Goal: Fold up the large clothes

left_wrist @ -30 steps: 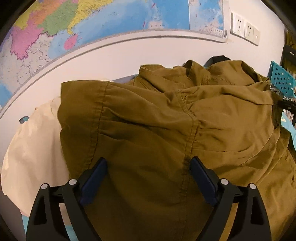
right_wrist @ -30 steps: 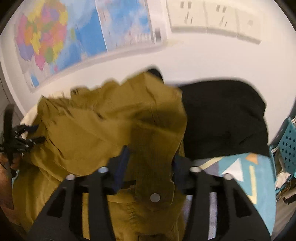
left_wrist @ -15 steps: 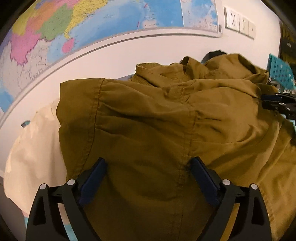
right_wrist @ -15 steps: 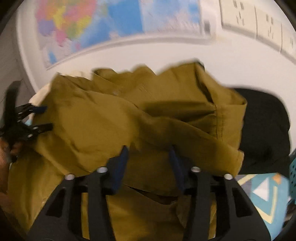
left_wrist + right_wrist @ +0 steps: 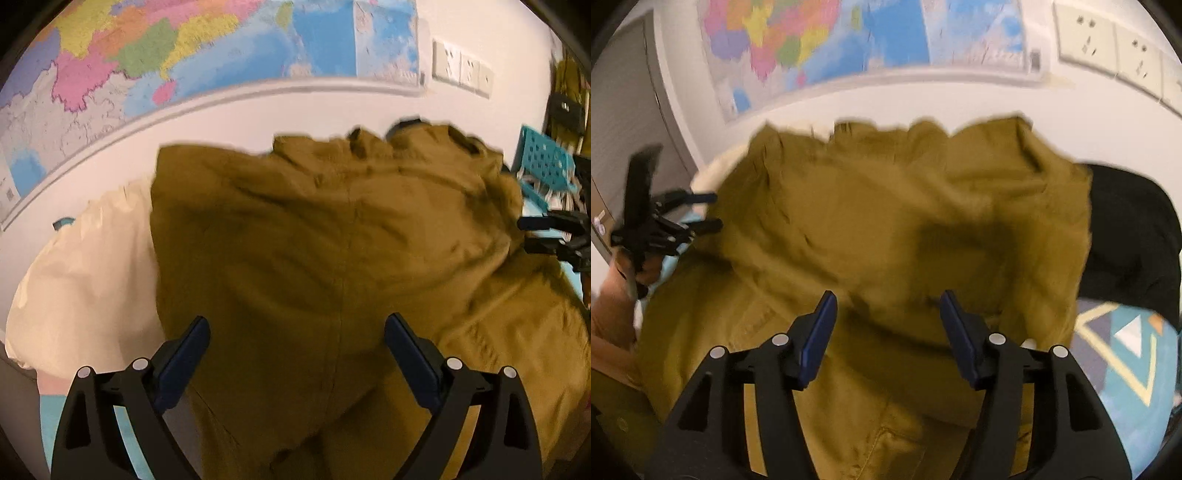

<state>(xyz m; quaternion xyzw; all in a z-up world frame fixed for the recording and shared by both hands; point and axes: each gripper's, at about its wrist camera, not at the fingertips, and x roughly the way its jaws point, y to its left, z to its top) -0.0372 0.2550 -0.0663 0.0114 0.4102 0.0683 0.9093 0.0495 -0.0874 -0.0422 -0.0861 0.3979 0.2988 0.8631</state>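
The olive jacket [image 5: 332,258] lies bunched at 12 o'clock of both grippers. Left gripper [image 5: 297,343] fingers spread open over the fabric; right gripper [image 5: 888,325] fingers likewise open, gripping nothing

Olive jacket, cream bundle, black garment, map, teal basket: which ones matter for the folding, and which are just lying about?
In the job:
olive jacket
left tongs
right tongs

Lying about:
cream bundle
black garment
wall map
teal basket
patterned cloth
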